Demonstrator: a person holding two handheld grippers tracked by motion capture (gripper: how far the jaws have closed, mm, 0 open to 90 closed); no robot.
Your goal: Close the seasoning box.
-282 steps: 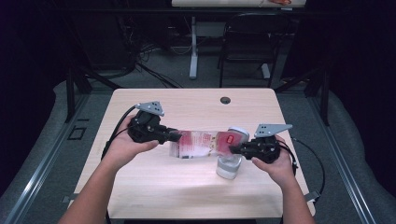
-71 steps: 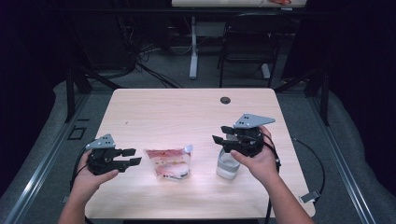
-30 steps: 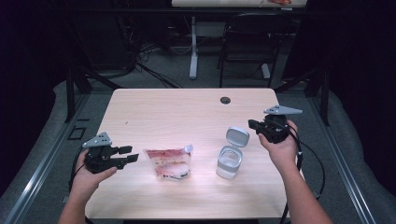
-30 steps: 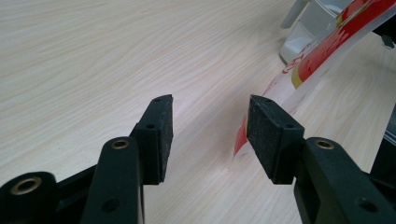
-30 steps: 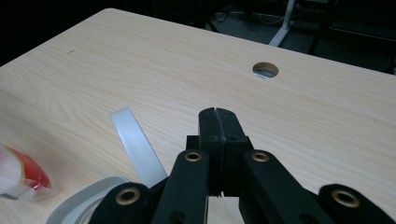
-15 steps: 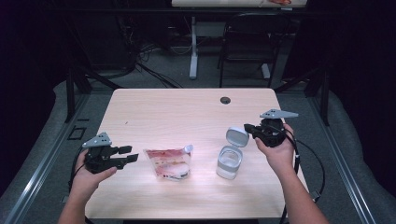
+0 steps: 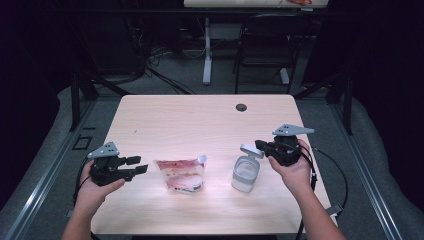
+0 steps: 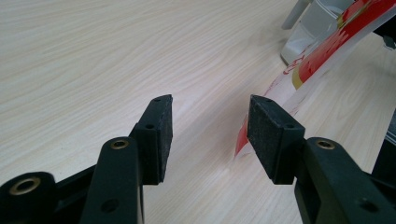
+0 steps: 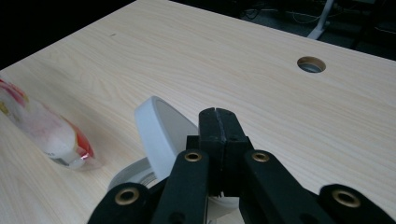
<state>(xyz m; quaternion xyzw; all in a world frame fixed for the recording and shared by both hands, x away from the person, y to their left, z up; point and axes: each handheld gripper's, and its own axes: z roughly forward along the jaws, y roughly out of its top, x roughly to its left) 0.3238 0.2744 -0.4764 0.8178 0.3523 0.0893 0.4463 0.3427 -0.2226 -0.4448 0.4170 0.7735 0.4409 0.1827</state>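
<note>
The small white plastic container (image 7: 245,173) stands upright on the pale wooden counter (image 7: 200,120), toward its right near part, with its round hinged lid (image 7: 251,150) flipped up and tilted back on the far side. In the right gripper view the lid (image 9: 161,135) rises just left of the black fingers, its hollow inner face turned toward them; whether it touches them cannot be told.

The right gripper (image 7: 263,146) sits just beside the raised lid, a little above the counter, pointing left toward it. Its fingers (image 9: 218,135) are pressed flat together with nothing between them. The right hand (image 7: 292,167) grips the tool from below and behind, the forearm running in from the bottom right corner at a slant, and the cable loops off over the counter's right edge.

Left of the container, apart from it, a clear plastic pouch with red and white print (image 7: 181,173) lies flat on the counter.

Farther left, the left gripper (image 7: 137,165) points right at the pouch, near its edge but not touching. Its fingers (image 8: 158,135) stand wide apart, and between them shows bare wood with the pouch's corner (image 8: 299,79) just past the right pad. The left hand (image 7: 95,187) holds the tool low near the counter's left edge, wrist roughly level, forearm rising from the bottom.
</note>
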